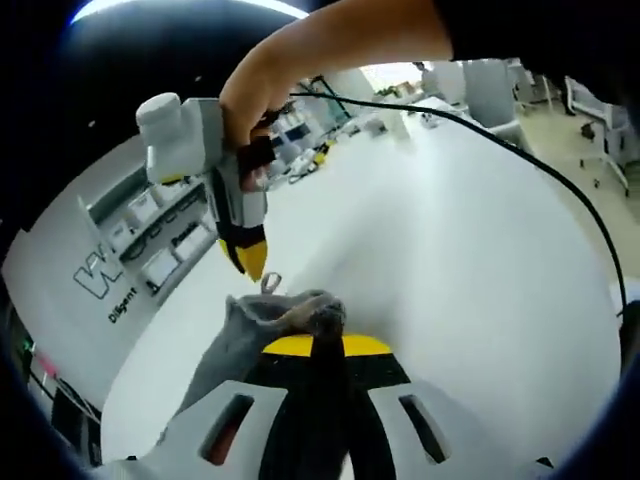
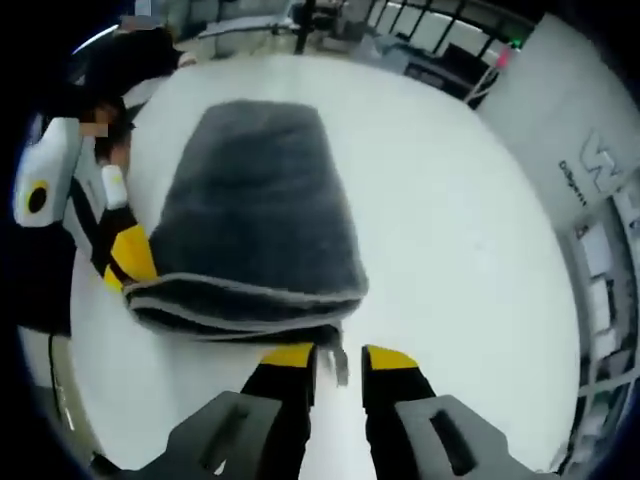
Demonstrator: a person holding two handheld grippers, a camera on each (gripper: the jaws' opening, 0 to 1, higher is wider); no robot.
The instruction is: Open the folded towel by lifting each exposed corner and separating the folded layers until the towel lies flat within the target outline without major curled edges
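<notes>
Grey towel (image 2: 255, 215) lies folded on the white table (image 2: 450, 250), several layers stacked, the folded edges showing as pale-rimmed bands along the side nearest the right gripper view's camera. In the left gripper view a bunched corner of the same towel (image 1: 285, 315) sits right at the yellow tips of the left gripper (image 1: 326, 345), whose jaws are drawn together on the cloth; grey fabric trails down the left side of that gripper's body. In the right gripper view the left gripper (image 2: 130, 262) meets the towel at its left corner. Right gripper (image 2: 337, 358): yellow-tipped jaws parted with a narrow gap between them, tips just beside the towel's near edge, nothing between them; a small strip hangs from the towel edge in the gap. In the left gripper view the right gripper (image 1: 250, 260) hangs above the bunched corner, tips pointing down, held by a person's hand (image 1: 255, 100). A black cable (image 1: 520, 150) runs across the table. Shelving with bins (image 1: 165, 235) stands beyond the table's edge.
</notes>
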